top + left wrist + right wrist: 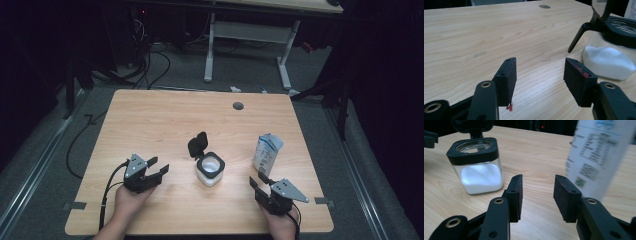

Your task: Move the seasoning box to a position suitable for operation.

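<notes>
- Standing over a pale wooden desk (165,115), a person holds a pair of tongs in each hand, forearms coming in from the near edge.
- Left tongs (156,172) hover low over the desk, jaws parted with bare wood between the pads; they grip nothing. In the left gripper view the two black pads (506,80) stand well apart, with a scrap of red at the tip of one.
- Right tongs (257,183) also stand open and empty. In the right gripper view the gap between the pads shows only the desk top.
- Between the two pairs of tongs, a little ahead of both, sits a square glass jar (210,170) with a black collar and a hinged black lid (198,144) flipped up and back. It is partly filled with a white powder (480,178), salt or sugar by the look of it.
- From the left tongs the jar lies ahead and to the right, near but not touching. From the right tongs it lies ahead and to the left, apart from the pads.
- Just ahead of the right tongs stands a white and blue paper packet (266,152), upright with its top crumpled; in the right gripper view it rises just beyond the right-hand pad, its print blurred.
- Far past both tongs, near the desk's back edge, is a round grey cable port (238,105).
</notes>
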The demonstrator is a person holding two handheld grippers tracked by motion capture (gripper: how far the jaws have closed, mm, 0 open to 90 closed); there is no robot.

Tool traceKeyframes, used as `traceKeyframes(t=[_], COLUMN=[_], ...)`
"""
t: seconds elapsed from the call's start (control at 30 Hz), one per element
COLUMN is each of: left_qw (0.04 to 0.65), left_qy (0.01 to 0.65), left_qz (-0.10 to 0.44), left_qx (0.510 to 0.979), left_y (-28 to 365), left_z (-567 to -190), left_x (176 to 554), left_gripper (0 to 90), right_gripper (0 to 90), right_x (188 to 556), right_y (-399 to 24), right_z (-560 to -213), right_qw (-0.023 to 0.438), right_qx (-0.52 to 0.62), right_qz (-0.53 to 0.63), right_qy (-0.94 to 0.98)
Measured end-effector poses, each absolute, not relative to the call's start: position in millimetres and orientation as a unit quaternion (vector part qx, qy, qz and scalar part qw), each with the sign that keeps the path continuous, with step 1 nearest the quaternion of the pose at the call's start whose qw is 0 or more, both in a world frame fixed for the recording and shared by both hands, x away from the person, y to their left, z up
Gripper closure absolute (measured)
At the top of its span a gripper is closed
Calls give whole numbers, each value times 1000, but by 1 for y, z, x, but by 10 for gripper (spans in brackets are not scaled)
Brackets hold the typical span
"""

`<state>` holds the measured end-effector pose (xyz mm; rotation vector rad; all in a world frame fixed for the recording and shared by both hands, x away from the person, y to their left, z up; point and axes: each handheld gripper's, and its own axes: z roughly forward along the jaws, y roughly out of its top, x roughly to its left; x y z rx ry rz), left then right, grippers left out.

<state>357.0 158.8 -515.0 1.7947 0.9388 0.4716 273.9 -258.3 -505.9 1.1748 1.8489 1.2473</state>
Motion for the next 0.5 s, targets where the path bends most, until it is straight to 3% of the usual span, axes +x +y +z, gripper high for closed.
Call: traceKeyframes(t=[0.3, 0.5], left_qw=[516, 512], left_qy=[401, 398], left_qz=[184, 183], left_qx=[735, 738], left_y=[156, 146], left_z=[-512, -509], left_x=[353, 360], left_gripper=[511, 628], right_gripper=[648, 732], right_x=[298, 310], right_y=[-235, -224], right_z=[-510, -512], right_qw=[272, 272], right_qx=[437, 438], right_qz=[473, 463], right_qy=[715, 721])
